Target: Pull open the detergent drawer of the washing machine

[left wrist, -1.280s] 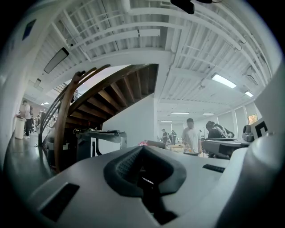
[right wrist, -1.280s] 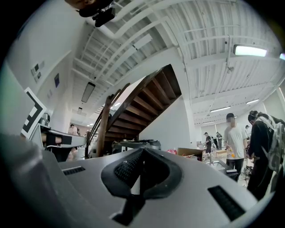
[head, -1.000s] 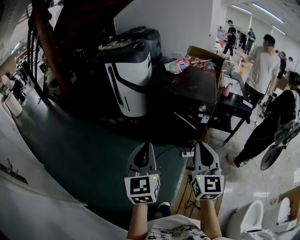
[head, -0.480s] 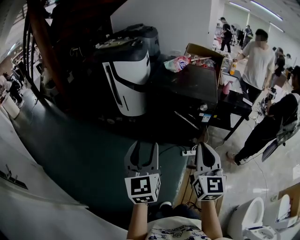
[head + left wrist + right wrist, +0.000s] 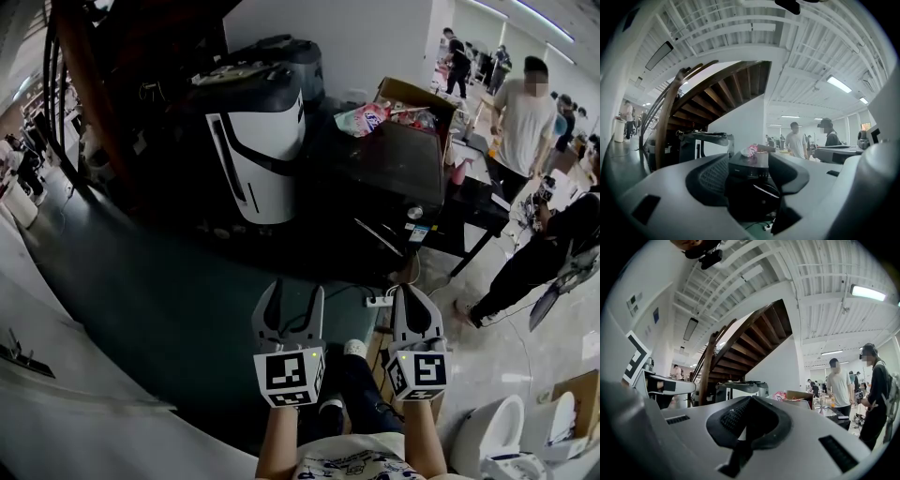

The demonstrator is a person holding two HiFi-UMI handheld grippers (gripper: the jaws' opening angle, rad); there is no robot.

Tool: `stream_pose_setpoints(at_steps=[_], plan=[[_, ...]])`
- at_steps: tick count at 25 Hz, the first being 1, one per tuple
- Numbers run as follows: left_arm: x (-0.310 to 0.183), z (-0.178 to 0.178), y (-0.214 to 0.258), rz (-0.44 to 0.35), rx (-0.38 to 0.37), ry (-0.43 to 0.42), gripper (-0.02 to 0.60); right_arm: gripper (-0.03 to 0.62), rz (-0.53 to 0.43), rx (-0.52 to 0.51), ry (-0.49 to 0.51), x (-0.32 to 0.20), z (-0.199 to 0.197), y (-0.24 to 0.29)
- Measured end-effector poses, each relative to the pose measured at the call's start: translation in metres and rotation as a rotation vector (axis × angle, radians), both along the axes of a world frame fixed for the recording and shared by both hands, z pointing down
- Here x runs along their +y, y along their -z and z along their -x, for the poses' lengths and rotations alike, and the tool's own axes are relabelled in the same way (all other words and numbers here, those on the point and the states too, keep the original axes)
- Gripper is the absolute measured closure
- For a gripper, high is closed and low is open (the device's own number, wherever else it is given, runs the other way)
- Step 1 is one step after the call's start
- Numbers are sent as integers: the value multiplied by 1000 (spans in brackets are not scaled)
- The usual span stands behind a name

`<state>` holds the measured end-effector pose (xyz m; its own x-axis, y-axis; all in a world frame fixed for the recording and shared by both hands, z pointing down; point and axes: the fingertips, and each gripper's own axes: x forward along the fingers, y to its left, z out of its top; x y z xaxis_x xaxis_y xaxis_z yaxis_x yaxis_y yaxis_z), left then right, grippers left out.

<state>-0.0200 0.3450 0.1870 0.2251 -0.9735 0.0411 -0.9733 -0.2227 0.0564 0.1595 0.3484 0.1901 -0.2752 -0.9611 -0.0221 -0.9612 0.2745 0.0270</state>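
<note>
The black washing machine (image 5: 380,183) stands ahead of me on the floor, dark, with its drawer hard to make out. In the left gripper view the washing machine (image 5: 749,185) shows far off between my jaws. Both grippers are held side by side low in the head view, pointing level towards it and well short of it. My left gripper (image 5: 293,289) (image 5: 750,173) has its jaws opening, spread wide with nothing between them. Beside it, my right gripper (image 5: 411,292) (image 5: 746,420) is shut and holds nothing.
A pink bag (image 5: 361,117) and a cardboard box (image 5: 412,94) sit on top of the machine. White-and-black appliances (image 5: 258,141) stand to its left under a wooden staircase (image 5: 89,84). A power strip (image 5: 377,302) lies on the green floor (image 5: 169,309). People (image 5: 520,112) stand at right.
The left gripper's jaws have gone from closed to wide apart. Both grippers have shifted slightly towards the machine. The right gripper stays closed.
</note>
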Motion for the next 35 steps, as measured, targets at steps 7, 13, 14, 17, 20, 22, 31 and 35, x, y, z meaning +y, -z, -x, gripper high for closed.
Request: stream_pose_setpoints(at_steps=[7,13,14,17,20,22,31,35], plan=[[-40,6,-8,11,-2,29,319,582,7,-16,19,-49,4,-4],[-95,6,-14,22,-12,59,319,582,11,-24,49,-109,5,-8],[-107,5,-14,24,-14,66,319,582,10,-25,55,-121,4,-8],[-143,2,-10,21,-14,86,319,582,4,-28,77,-161,2,-2],[-181,-3,-3,18,-14,95,319,582,-4,-27,90,-202,-3,7],[-207,-4,3,16,-15,105,319,582,-6,-26,97,-231,-6,12],[-312,-9,10,8,-9,132,321,582,-6,-34,145,-346,-12,20],[-349,-13,5,24,3,146,321,582,0,-39,174,-386,-13,19]])
